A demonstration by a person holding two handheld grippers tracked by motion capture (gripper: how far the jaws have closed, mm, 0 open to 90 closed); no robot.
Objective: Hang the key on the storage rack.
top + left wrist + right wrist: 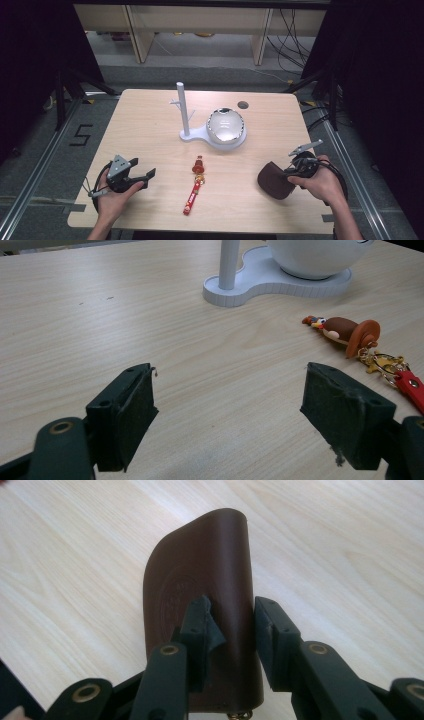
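A: What have I got in the right tool (230, 625) at the moment?

B: From my seat, its jaws are pinched on the brown leather pouch (200, 605), one jaw on each face of it. In the high view the pouch (274, 180) sits at the right front of the worktop (150, 125), just beside my right hand (320, 182).

A: Is the pouch lifted?

B: I cannot tell whether it is resting on the wood or just off it. It stands on edge between the jaws, with an embossed round mark on the face towards the left jaw.

A: And the left tool (142, 170)?

B: Spread wide, holding nothing, at the left front of the worktop. In the left gripper view its two jaws stand well apart with bare wood between them.

A: Anything near it?

B: The keychain (195, 185), a small brown figure on a red strap, lies flat between the two tools. In the left gripper view the figure (347, 330) lies just beyond the far jaw, apart from it.

A: Further back?

B: A white stand (187, 132) with an upright post, carrying a round bowl (226, 125).
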